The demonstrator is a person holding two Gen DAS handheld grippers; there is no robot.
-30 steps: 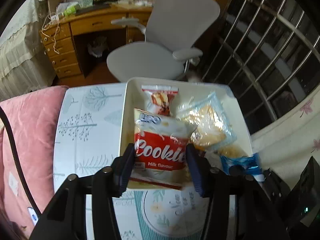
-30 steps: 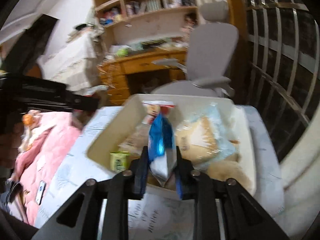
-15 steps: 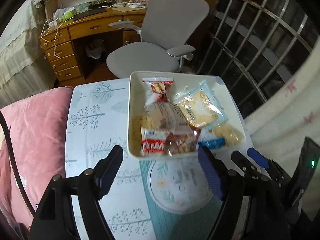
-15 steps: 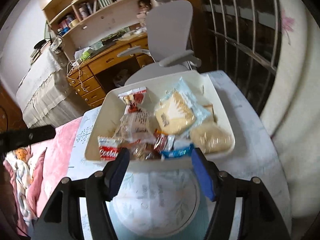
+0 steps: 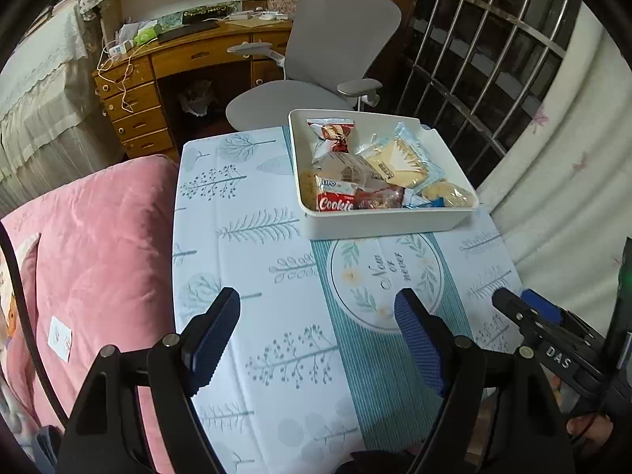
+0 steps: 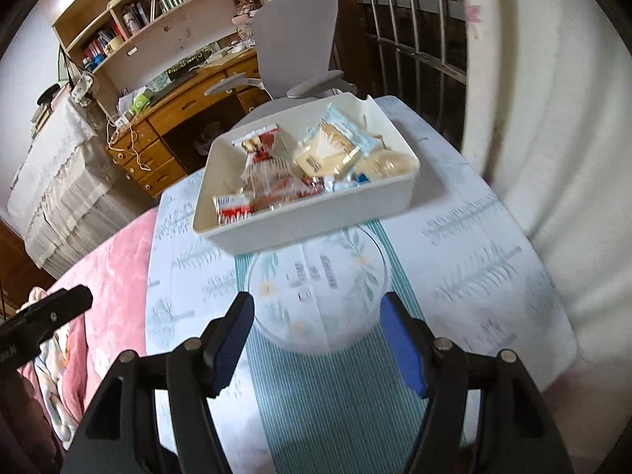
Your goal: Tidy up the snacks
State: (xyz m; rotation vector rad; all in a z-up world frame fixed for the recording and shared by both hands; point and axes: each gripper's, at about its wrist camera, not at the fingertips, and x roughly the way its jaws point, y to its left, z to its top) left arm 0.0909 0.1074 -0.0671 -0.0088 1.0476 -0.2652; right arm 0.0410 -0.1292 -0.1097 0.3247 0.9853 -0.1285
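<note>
Pale blue tablecloth printed with grey-green trees, a striped teal band and a round floral medallion (image 5: 245,233) covers the table. A pink quilted bedspread (image 5: 91,245) lies along its left edge. Beyond the table's far end stands a grey mesh-back office chair (image 5: 335,47), and behind that a wooden desk with drawers (image 5: 134,94).

White rectangular plastic tray (image 5: 379,225) sits on the far right part of the cloth, its near wall touching the top of the medallion. All snacks visible are inside it. A clear packet of yellow sandwich crackers with pale blue edges (image 5: 399,158) lies right of centre. A clear-wrapped pastry with printed label (image 5: 343,166) lies in the middle. A red-and-white wrapped snack with a twisted neck (image 5: 331,134) stands at the far left. A red-and-white cookie packet (image 5: 335,197) leans in the near left corner, with a dark red wrapper just beside it. A small blue packet (image 5: 424,201) lies against the near wall, right side.

Left gripper (image 5: 318,324) hovers over the bare cloth, well short of the tray, fingers spread wide and holding nothing. Right gripper (image 6: 316,331) likewise hovers above the medallion, fingers parted and unloaded.
</note>
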